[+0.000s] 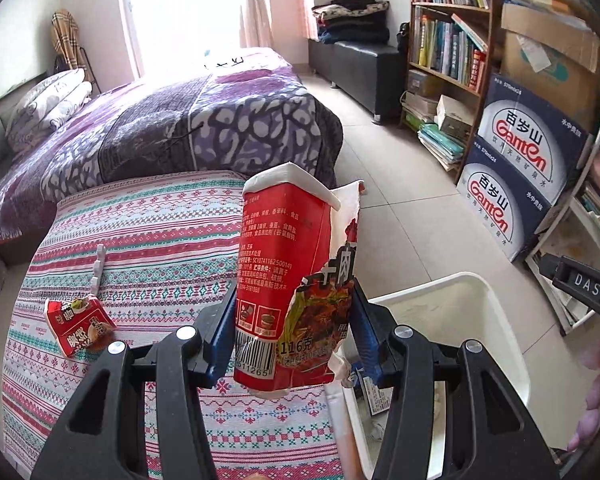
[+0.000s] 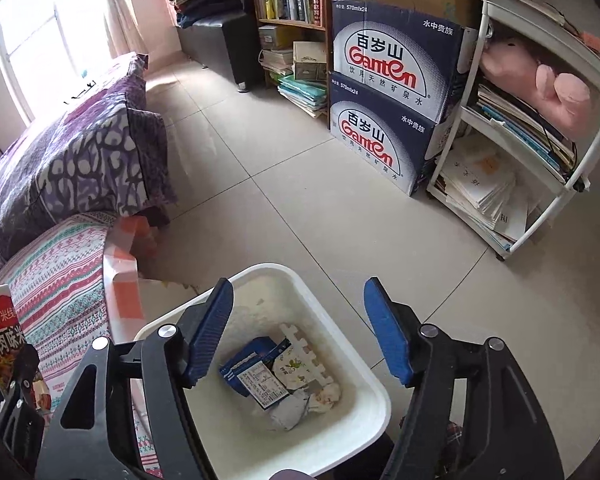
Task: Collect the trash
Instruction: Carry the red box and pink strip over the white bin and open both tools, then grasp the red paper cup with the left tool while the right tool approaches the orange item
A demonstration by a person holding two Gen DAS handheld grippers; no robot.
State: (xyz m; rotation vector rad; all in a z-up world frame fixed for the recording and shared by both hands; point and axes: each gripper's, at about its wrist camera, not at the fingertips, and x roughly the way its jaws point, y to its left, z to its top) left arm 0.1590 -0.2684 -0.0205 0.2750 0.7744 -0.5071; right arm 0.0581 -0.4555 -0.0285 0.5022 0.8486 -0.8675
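A torn red instant-noodle carton stands upright between the blue pads of my left gripper, which is shut on it above the patterned bed cover, just left of the white bin. A small crumpled red packet and a white plastic strip lie on the cover. My right gripper hangs open with nothing in it over the white bin. In the bin lie a blue packet, a white foam piece and crumpled paper. The carton shows at the far left.
A purple blanket covers the bed behind. Two stacked Ganten water cartons, a bookshelf and a white rack of papers line the far side of the tiled floor. A black bench stands by the window.
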